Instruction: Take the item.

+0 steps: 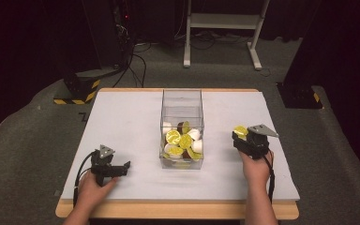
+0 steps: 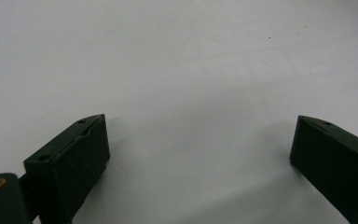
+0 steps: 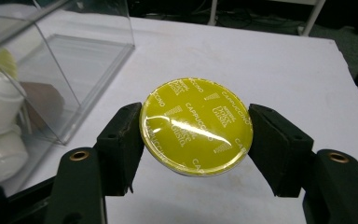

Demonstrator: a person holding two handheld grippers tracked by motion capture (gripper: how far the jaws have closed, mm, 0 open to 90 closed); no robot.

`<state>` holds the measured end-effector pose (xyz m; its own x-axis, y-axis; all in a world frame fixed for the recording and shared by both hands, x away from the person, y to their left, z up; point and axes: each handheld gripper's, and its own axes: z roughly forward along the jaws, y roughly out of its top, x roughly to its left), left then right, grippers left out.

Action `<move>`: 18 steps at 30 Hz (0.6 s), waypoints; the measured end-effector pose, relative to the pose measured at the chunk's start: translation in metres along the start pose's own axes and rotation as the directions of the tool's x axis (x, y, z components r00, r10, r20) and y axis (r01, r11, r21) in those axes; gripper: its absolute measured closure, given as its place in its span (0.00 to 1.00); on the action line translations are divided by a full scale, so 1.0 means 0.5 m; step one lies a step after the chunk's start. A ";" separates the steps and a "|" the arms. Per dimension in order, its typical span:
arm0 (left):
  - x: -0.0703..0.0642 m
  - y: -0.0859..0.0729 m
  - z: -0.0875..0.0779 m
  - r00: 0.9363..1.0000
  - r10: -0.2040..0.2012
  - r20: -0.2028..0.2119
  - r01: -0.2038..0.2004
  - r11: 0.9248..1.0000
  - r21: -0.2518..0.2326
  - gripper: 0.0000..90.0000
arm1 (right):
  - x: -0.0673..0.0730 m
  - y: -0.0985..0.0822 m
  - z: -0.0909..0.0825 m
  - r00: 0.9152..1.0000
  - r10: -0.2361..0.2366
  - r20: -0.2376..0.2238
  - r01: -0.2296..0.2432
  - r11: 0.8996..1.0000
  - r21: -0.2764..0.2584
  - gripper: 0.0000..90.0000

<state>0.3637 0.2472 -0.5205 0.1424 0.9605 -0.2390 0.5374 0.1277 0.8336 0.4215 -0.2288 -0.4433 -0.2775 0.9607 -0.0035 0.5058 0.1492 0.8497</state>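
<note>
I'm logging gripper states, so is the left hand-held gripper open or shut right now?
Open. The left hand-held gripper has its two black jaws wide apart over the bare white table, nothing between them.

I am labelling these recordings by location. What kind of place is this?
Probably a lab or test room, not a home: a lone white table on grey carpet, dark stands with hazard-striped bases, loose cables, and hand-held grippers sorting coffee capsules.
</note>
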 end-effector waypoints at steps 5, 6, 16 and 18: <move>0.000 0.000 0.000 1.000 0.000 0.001 0.000 1.000 0.001 0.06 | -0.009 -0.014 0.014 1.000 0.006 0.017 -0.007 0.999 0.031 0.42; 0.000 0.000 0.000 1.000 0.000 0.001 0.000 1.000 0.001 0.06 | -0.013 -0.024 0.025 1.000 0.010 0.023 -0.011 0.998 0.054 0.42; 0.000 0.000 0.000 1.000 0.001 0.001 -0.001 1.000 0.001 0.06 | -0.024 -0.055 0.058 0.999 0.032 0.021 -0.034 0.991 0.133 0.42; 0.000 0.000 0.000 1.000 0.001 0.001 -0.001 1.000 0.002 0.06 | -0.023 -0.058 0.062 0.999 0.026 0.023 -0.029 0.989 0.146 0.42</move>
<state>0.3637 0.2474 -0.5204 0.1433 0.9604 -0.2388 0.5392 0.1266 0.8326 0.4356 -0.2369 -0.4843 -0.2450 0.9695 0.0065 0.6275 0.1534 0.7634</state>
